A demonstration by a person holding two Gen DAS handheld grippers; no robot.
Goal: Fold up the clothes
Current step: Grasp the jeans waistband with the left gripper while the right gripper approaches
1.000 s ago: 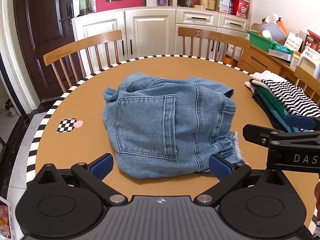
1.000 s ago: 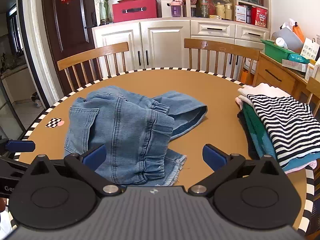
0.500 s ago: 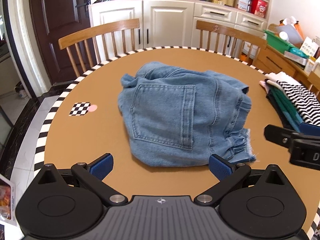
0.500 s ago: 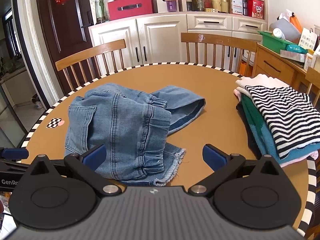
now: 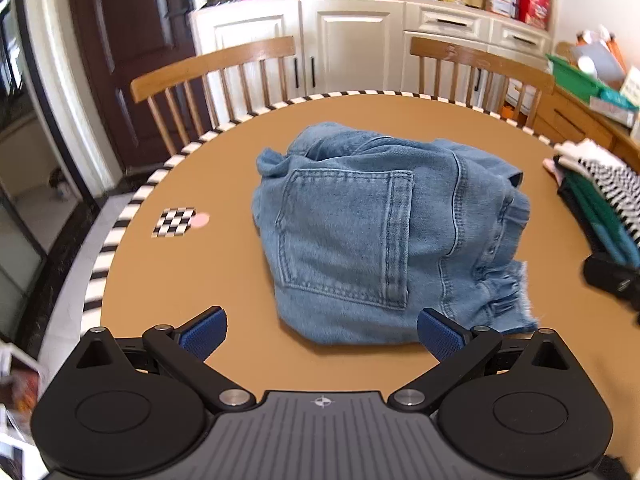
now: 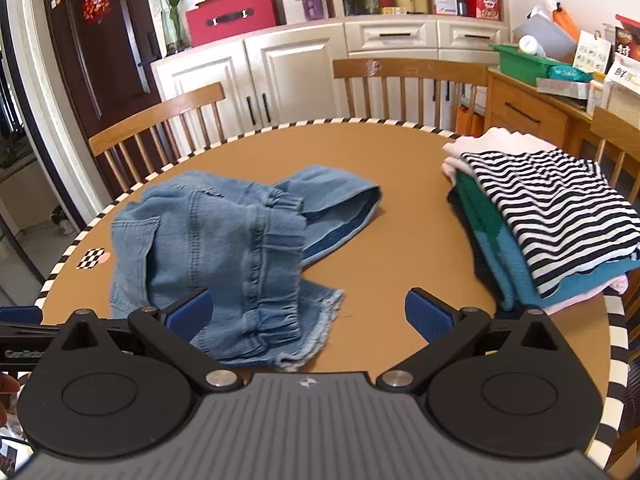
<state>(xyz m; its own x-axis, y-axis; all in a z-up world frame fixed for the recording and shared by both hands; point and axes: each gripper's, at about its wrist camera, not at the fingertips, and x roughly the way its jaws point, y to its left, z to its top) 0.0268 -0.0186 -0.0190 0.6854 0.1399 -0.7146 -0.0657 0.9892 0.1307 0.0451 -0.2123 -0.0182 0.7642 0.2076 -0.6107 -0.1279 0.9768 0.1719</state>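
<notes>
the denim shorts [image 5: 380, 236] sit in a rumpled, half-folded bundle near the middle of the round table [image 5: 224, 264], back pocket facing up and one leg opening trailing out toward the far right side, as the right wrist view shows. we judge the fold unfinished: the cloth is heaped rather than squared, so it lies centred where both tools can reach it. our left gripper [image 5: 322, 330] hangs just short of the bundle's near edge, jaws spread wide and empty, and our right gripper [image 6: 308, 314] hovers over the frayed hem, equally wide and holding nothing. the denim looks stiff and heavy, with thick double-stitched seams, a gathered elastic waistband and a ragged white fringe at the hem; it should hold a crease but resist lying flat. the blue pads [image 6: 188, 314] are ribbed, likely for grip on such coarse weave. at the right side a stack of folded clothes [image 6: 548, 232], striped knit on top, waits out of the way, presumably where finished pieces go. a small checkered marker [image 5: 174, 222] lies flat on the table to the left.
</notes>
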